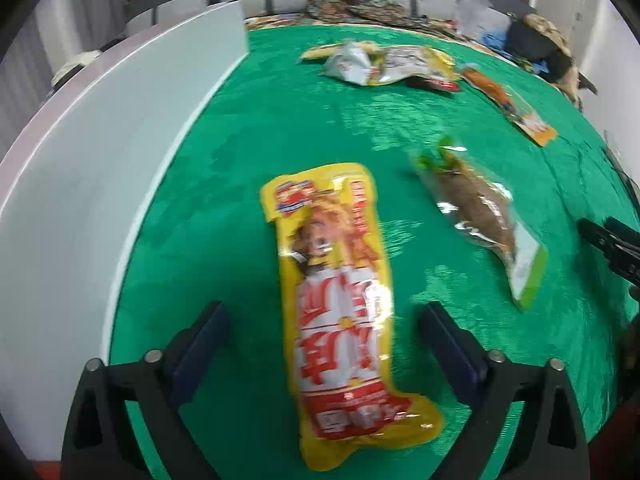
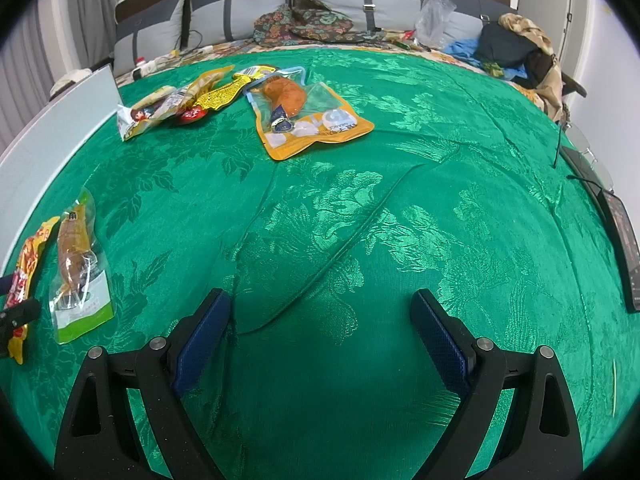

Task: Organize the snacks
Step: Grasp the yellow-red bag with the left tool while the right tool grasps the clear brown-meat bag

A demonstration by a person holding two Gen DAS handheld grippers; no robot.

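A long yellow and red snack packet (image 1: 320, 232) lies flat on the green cloth (image 1: 280, 120). My left gripper (image 1: 325, 308) is open and straddles the packet's near half, with both pads clear of it. To the packet's right lies a clear packet with a green edge (image 1: 484, 216) holding a brown snack. In the right wrist view both packets, the yellow one (image 2: 26, 264) and the green-edged one (image 2: 80, 264), sit at the far left. My right gripper (image 2: 320, 296) hangs open over bare cloth with nothing between its fingers. Farther back lie an orange packet (image 2: 304, 120) and a small heap of packets (image 2: 180, 100).
A white panel (image 1: 100, 140) runs along the left edge of the cloth. A dark flat device (image 2: 620, 240) and a pair of glasses (image 2: 588, 156) lie at the right edge. Clothes (image 2: 516, 48), a plastic bag (image 2: 434, 16) and grey cushions stand at the back.
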